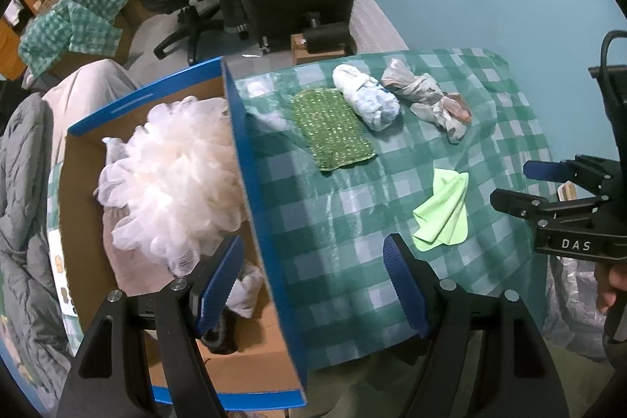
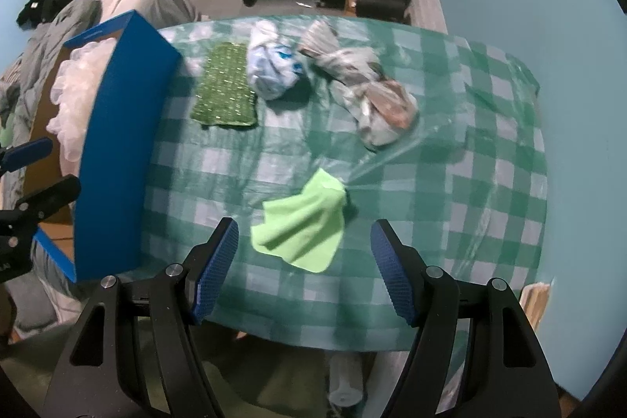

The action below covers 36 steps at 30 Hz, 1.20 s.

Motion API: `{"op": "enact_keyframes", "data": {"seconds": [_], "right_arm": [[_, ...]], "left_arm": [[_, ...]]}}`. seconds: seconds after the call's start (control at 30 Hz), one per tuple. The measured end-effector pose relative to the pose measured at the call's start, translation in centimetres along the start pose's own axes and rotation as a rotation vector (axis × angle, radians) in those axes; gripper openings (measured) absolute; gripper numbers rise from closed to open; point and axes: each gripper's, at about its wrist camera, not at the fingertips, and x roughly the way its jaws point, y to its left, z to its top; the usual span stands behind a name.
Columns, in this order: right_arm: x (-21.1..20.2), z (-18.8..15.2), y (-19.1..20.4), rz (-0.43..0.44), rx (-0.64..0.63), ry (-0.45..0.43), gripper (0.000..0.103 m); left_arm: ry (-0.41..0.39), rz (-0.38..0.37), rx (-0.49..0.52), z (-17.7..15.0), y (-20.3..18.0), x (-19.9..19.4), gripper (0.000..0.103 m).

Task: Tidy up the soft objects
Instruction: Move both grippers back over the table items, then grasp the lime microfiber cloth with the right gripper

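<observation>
Your right gripper (image 2: 305, 271) gapes wide and empty above the crumpled lime cloth (image 2: 301, 228) on the checked tablecloth (image 2: 450, 206). Your left gripper (image 1: 311, 285), equally wide, straddles the blue box wall (image 1: 258, 183). Farther off lie the green knitted pad (image 2: 225, 91) and two knotted bundles.

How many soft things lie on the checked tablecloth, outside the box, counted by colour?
Green: 2, a dark green knitted cloth and a light green cloth.
White and blue: 1, a bundle.
Grey and brown: 1, a knotted bundle.
Total: 4.
</observation>
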Motion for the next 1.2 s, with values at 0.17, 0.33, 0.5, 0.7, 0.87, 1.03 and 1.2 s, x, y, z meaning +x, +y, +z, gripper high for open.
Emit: {"op": "enact_keyframes", "data": {"seconds": [0.17,0.33,0.5,0.7,0.87,1.03,1.2], "right_arm": [[1.2,-0.5,-1.3,0.023,0.051,0.02,0.071],[3.2,-0.6,-1.6,0.042,0.068,0.032,0.071],[5.1,-0.6,-1.4,0.052,0.065,0.057,0.071],[7.1,-0.4,-0.7,0.033,0.035,0.073,0.071],[9.0,-0.3,-0.2,0.001,0.006,0.086,0.071],[10.3,-0.6,0.4,-0.033,-0.037,0.114,0.07],[10.6,-1.0,0.8,-0.043,-0.067,0.112,0.053]], "left_arm": [[0.023,-0.008,0.003,0.4,-0.7,1.2,0.075],[0.042,-0.022,0.003,0.6,-1.7,2.8,0.075],[0.077,-0.02,-0.004,0.6,-2.5,4.8,0.075],[0.101,-0.006,-0.02,0.6,-2.5,6.6,0.075],[0.119,0.017,-0.015,0.4,-2.4,7.5,0.075],[0.113,0.035,0.003,0.0,-2.1,7.6,0.075],[0.108,0.062,0.032,-0.2,-2.3,7.6,0.075]]}}
